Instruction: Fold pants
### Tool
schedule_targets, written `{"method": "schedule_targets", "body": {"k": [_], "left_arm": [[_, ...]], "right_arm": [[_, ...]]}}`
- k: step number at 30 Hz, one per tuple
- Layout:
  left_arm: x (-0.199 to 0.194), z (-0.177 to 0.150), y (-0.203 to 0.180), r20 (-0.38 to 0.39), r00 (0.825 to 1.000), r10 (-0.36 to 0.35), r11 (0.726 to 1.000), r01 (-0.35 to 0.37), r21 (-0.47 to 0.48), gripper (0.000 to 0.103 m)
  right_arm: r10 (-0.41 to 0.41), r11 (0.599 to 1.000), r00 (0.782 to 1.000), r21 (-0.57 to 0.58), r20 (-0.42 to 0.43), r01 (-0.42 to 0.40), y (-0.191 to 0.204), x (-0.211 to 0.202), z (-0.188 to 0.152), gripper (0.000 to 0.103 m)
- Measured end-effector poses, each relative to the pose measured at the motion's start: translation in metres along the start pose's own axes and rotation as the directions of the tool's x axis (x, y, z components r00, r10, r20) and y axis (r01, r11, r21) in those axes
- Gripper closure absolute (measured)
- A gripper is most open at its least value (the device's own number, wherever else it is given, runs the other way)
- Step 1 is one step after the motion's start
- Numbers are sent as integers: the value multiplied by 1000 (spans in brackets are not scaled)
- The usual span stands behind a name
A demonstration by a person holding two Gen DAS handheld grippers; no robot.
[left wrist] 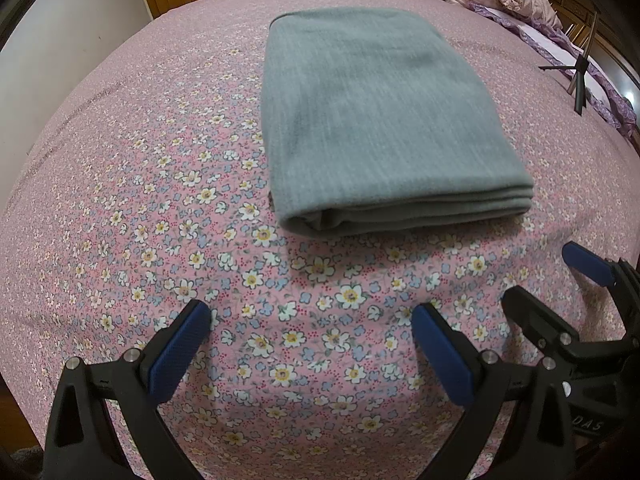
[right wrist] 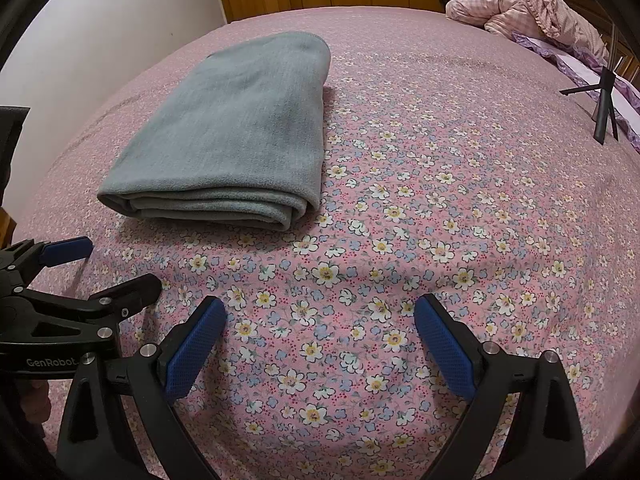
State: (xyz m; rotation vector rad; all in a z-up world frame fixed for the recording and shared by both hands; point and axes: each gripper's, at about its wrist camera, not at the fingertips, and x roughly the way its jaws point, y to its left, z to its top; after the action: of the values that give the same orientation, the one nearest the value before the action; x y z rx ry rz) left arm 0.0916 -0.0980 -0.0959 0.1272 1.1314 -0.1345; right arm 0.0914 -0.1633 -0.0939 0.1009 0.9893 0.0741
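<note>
One pair of grey pants [left wrist: 372, 120] lies folded into a neat, thick stack on the bed [left wrist: 120, 200], which has a pink flowered sheet. Both grippers hang low over the sheet, near the stack but not touching it. The left gripper [left wrist: 310, 354] has its jaws wide apart and empty. The right gripper [right wrist: 320, 350] does too. A pink quilt [right wrist: 520, 4] is bunched up far back, and a small black tripod [right wrist: 604, 104] stands near it.

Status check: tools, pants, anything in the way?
Left tool open, empty. Right tool open, empty. Grey pants folded flat on the bedsheet, untouched. Nothing in between.
</note>
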Motion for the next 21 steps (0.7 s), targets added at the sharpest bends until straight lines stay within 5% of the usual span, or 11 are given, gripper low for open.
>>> {"method": "schedule_targets", "body": {"k": [21], "left_arm": [[0, -1, -2, 0, 1000, 1, 1000, -1, -1, 0]], "right_arm": [[0, 1000, 1000, 0, 0, 0, 0, 0, 0, 5]]}}
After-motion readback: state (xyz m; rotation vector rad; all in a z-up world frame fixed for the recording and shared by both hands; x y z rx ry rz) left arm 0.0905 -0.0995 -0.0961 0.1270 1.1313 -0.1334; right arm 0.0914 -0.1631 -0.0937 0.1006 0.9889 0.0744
